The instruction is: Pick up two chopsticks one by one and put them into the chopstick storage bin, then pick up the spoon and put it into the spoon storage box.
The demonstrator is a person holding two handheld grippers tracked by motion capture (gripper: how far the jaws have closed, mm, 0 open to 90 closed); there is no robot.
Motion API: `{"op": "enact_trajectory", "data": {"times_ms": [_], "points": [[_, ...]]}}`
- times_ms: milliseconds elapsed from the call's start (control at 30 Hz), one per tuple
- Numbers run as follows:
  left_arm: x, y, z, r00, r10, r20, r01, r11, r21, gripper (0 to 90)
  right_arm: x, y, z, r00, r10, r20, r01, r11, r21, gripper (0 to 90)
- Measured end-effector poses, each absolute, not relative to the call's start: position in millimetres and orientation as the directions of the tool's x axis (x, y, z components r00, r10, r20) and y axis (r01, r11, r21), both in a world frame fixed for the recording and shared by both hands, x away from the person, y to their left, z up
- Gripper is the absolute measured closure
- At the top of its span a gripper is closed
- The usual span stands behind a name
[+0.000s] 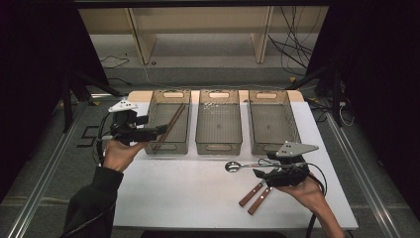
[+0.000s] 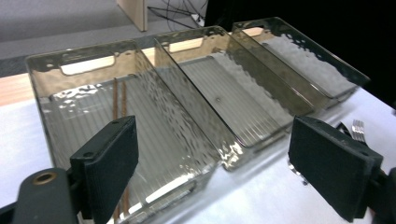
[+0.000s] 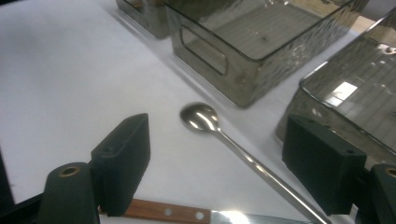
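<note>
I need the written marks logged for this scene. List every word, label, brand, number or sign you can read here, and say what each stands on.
"5", or a mark shaped like it: on the floor left of the table, dark and partly hidden by the left gripper, so the reading is unsure.
No other text: the three trays, chopsticks, spoon and wooden-handled knives carry no readable lettering.
</note>
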State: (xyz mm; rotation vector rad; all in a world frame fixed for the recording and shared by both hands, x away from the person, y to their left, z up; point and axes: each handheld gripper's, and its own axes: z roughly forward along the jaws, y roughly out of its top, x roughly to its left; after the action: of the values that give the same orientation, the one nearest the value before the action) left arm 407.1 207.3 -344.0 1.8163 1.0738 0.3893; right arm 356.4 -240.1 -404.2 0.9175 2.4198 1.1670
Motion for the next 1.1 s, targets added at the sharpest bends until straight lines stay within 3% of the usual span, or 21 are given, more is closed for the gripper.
{"op": "enact_trajectory", "data": {"times_ms": [667,1100], "points": [[344.4,226.3,-392.3,0.568,0.795,-0.211,0.433,-0.071,0.899,11.7,389.9,-228.3,-423.1,-0.784,0.617,-0.066,0.44,0.628,0.641,26.0],[324.8,219.8,-411.2,0.575,0.792,-0.206,0.43,-0.079,0.899,11.7,394.3,-228.6,-427.3,-0.774,0.63,-0.067,0.461,0.633,0.622,27.0]]}}
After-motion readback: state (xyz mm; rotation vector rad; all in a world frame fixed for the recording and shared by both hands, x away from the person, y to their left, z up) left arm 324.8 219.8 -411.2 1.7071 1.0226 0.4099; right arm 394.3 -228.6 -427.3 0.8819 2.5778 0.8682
